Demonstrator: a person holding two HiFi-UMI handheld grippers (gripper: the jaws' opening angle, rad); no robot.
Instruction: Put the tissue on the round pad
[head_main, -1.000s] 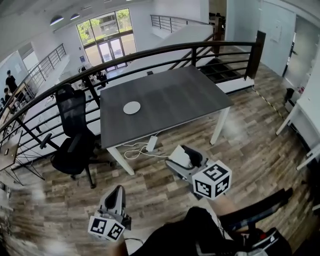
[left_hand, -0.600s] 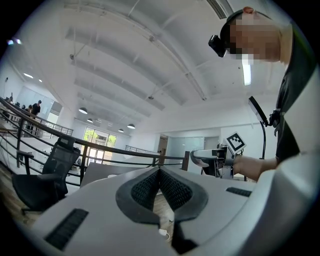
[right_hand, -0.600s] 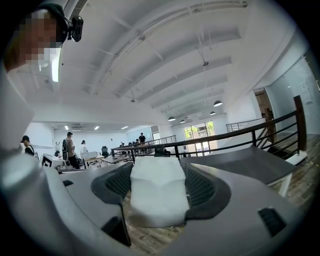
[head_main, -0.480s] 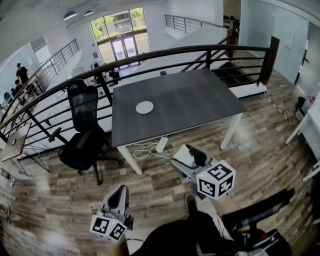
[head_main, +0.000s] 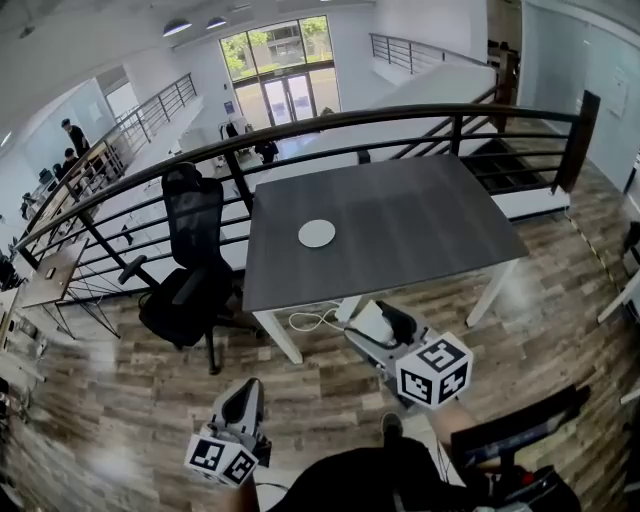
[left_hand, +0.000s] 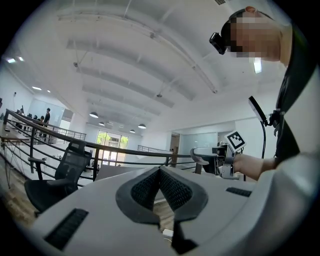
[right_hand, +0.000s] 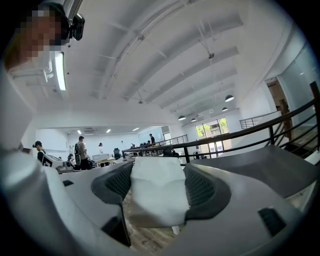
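Table (head_main: 420, 220) nearer, round pad (head_main: 317, 233) on it. Right gripper (head_main: 372, 318) fingers clamp tissue (right_hand: 157, 192); left gripper (head_main: 245, 388) fingers together.

The tissue (right_hand: 157, 192) is a white, folded, softly creased wad, clamped upright between the two dark fingers (right_hand: 204, 187) of the right gripper (head_main: 378, 322), off the surface (head_main: 430, 215) and well apart from the round pad (head_main: 317, 233). The pad is a pale flat disc lying on the dark grey surface, towards its left half.
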